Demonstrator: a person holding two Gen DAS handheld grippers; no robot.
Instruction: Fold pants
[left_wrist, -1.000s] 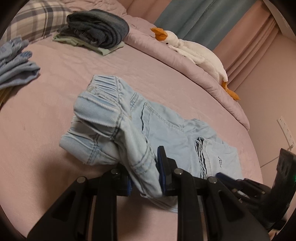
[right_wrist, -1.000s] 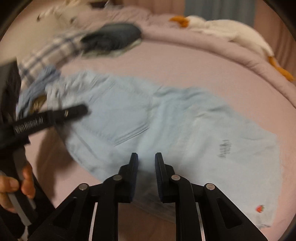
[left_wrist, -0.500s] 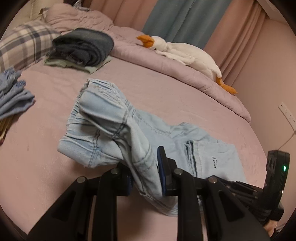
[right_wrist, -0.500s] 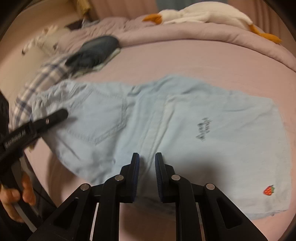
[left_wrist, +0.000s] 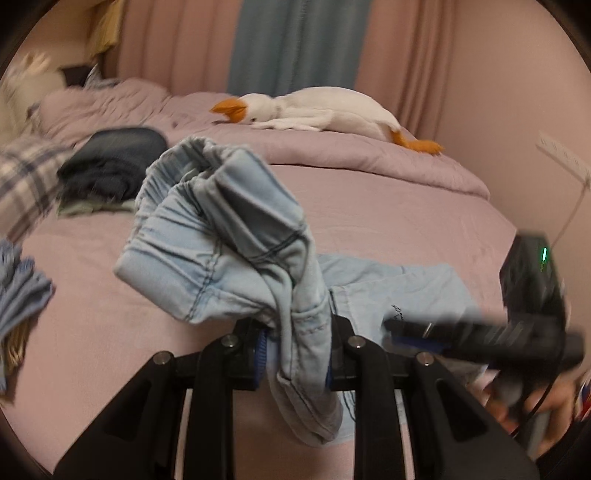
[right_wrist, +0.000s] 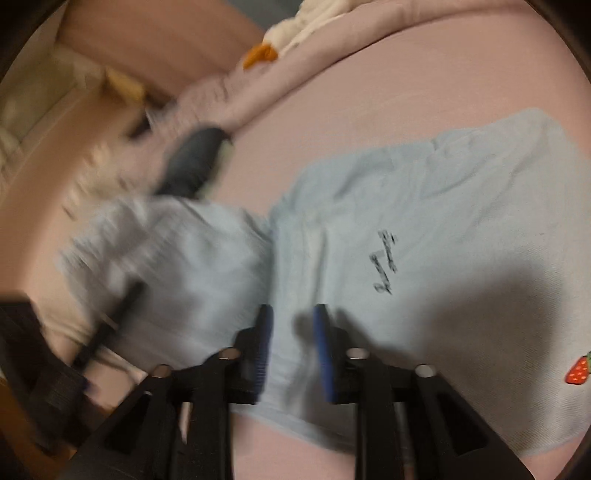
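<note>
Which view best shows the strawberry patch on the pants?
The right wrist view: the strawberry patch sits near a corner of the light blue pants. The left wrist view shows bunched waistband in the left gripper, no patch.

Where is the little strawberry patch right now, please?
In the right wrist view, the strawberry patch sits at the far right on the light blue pants, near their lower corner.

The pants (left_wrist: 236, 258) lie on the bed (left_wrist: 388, 221), with their waistband end raised up in the left tool (left_wrist: 295, 354). The right tool (right_wrist: 291, 347) is over the flat part. Behind them lies a folded stack (left_wrist: 110, 166), and a plush goose (left_wrist: 325, 110) rests on the blanket (left_wrist: 332, 155).
</note>
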